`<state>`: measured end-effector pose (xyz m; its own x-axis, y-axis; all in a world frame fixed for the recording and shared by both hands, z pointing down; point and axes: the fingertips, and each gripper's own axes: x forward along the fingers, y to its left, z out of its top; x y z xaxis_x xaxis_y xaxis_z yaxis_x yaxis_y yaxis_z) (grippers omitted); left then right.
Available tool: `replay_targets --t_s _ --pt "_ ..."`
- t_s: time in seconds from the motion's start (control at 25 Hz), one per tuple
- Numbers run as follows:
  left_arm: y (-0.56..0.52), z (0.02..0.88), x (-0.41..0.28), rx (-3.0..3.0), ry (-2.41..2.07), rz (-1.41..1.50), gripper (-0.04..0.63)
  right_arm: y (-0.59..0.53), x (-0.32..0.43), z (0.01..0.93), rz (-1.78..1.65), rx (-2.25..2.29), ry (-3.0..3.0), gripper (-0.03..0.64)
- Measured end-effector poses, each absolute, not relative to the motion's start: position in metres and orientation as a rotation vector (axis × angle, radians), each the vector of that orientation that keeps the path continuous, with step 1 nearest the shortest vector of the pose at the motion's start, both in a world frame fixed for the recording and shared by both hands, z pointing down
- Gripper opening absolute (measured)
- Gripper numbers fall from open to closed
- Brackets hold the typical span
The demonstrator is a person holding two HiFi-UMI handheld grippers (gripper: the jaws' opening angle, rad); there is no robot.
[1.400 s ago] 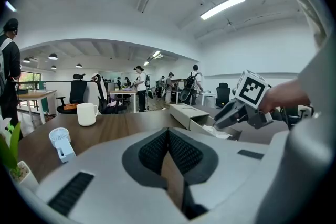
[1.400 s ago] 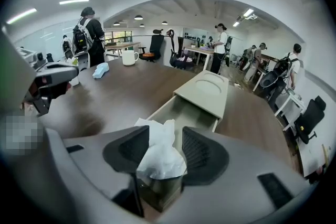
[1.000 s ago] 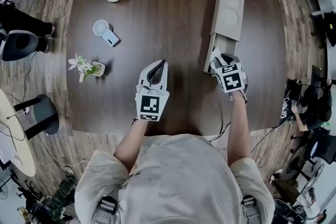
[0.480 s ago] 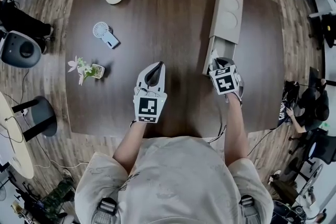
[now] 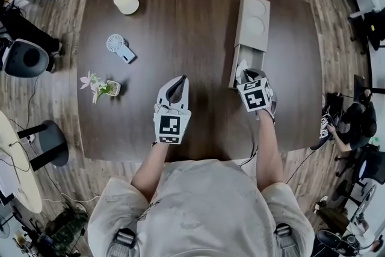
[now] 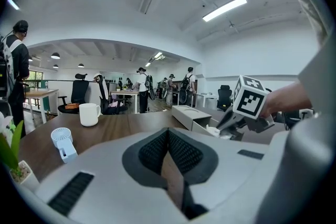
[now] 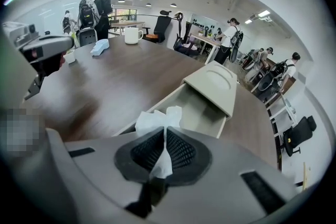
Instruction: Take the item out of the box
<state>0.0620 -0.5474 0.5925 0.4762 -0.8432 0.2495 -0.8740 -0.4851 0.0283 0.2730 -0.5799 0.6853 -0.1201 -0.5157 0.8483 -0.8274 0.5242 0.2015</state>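
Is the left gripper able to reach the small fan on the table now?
Probably yes: bare table lies between the left gripper and the fan, nothing stands in the way, and its jaws hold nothing.

This is an open-plan office. Rows of desks (image 6: 124, 94) and black office chairs (image 6: 79, 93) stand under long ceiling strip lights (image 6: 224, 8), with people (image 6: 142, 87) standing among them.

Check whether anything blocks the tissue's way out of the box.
Nothing visible does: the right gripper is shut on the tissue, the drawer lies open, and the sleeve covers only its far end.
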Motion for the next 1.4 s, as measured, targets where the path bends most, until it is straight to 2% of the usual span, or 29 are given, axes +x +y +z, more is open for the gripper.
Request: replay_targets --t_s 0.96,1.4 --pt "-0.516 0.491 0.075 2.73 -1.621 0.184 0.002 -0.539 0.288 0.544 0.247 1.493 -2.027 0.014" --pt "-0.506 0.439 0.075 2.765 -1.706 0.101 0.002 -0.508 0.304 0.459 0.068 1.753 -2.199 0.014"
